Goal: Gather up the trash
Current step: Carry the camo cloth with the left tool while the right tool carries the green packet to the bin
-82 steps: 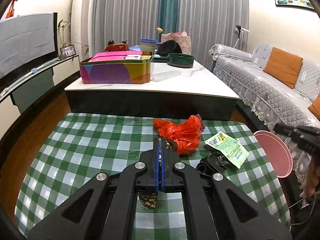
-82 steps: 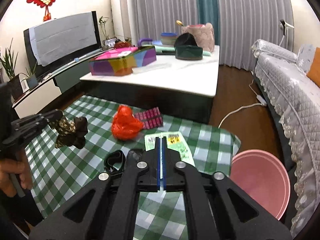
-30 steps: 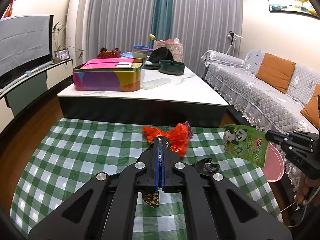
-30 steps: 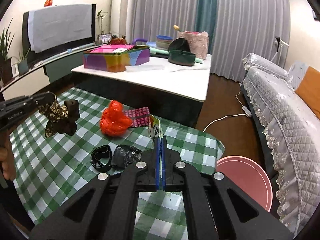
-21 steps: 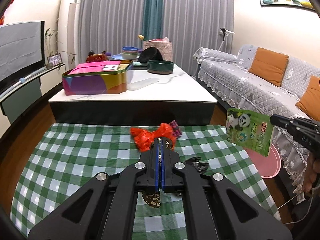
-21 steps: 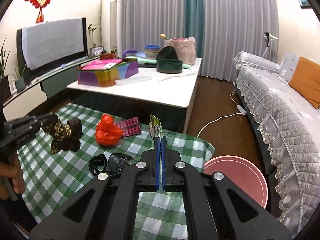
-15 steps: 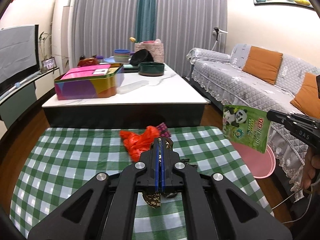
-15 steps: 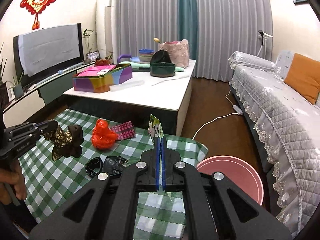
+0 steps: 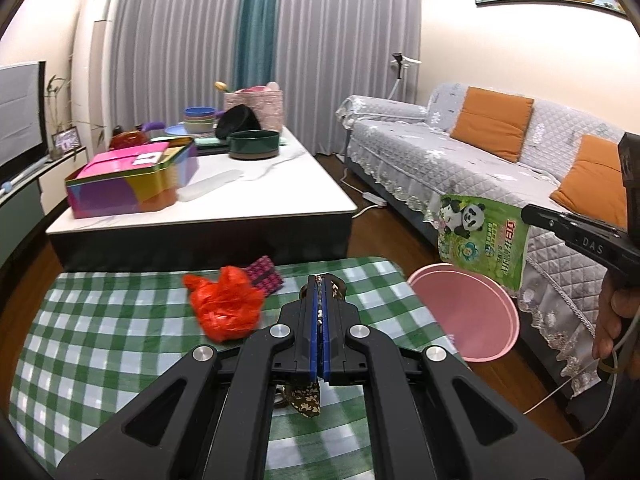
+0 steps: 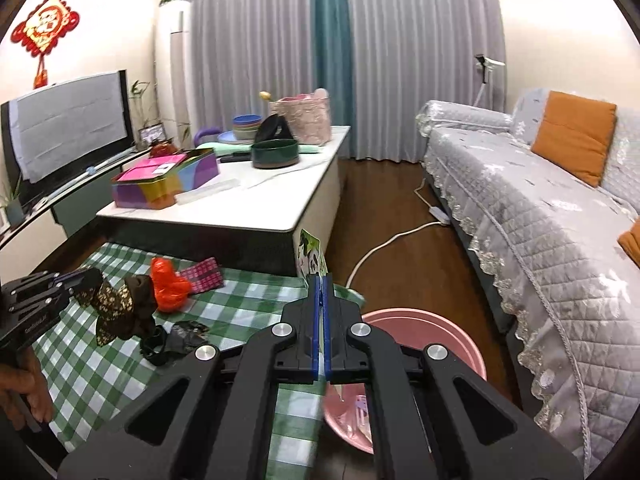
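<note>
Above pink bin, green panda wrapper, flat, glossy, hanging

Two grippers each hold one piece of trash: the left gripper a brown patterned wrapper, the right gripper a green panda packet. Three pieces lie on the checked tablecloth: one red bag, one pink packet, one black wrapper. One pink bin stands beside it.

Grey curtains hanging closed; quilted sofa sitting right; white coffee table standing centre; wood floor showing.
</note>
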{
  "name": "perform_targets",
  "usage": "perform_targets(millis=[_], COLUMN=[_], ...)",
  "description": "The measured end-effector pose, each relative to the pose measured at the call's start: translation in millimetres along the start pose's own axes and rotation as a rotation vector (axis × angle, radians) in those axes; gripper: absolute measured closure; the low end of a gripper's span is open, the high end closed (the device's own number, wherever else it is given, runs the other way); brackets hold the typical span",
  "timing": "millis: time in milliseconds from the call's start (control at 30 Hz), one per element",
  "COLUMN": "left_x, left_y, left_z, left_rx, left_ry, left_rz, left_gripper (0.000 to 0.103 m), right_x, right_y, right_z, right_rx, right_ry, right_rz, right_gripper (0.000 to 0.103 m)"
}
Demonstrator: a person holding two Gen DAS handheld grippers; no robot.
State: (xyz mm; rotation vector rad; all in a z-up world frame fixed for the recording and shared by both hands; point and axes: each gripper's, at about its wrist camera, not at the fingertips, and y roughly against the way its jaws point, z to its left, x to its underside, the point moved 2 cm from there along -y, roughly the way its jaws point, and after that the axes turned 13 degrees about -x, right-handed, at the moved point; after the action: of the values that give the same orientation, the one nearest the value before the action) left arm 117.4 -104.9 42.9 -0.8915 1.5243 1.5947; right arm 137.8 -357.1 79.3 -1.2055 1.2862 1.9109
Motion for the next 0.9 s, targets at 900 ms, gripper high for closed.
perform_targets(millis=[900], left_x=[-15], left_y=[-39], left_z=[-100], left_rx=[0.163], left_ry=[-0.096], left_rz=[0.023], left_gripper=[0.102], right_x=[-7], right_y=[21], right_z=[-99], right_rx=[0.152], right_ry=[-0.134], right_rz=[-0.038], right_gripper=[0.102])
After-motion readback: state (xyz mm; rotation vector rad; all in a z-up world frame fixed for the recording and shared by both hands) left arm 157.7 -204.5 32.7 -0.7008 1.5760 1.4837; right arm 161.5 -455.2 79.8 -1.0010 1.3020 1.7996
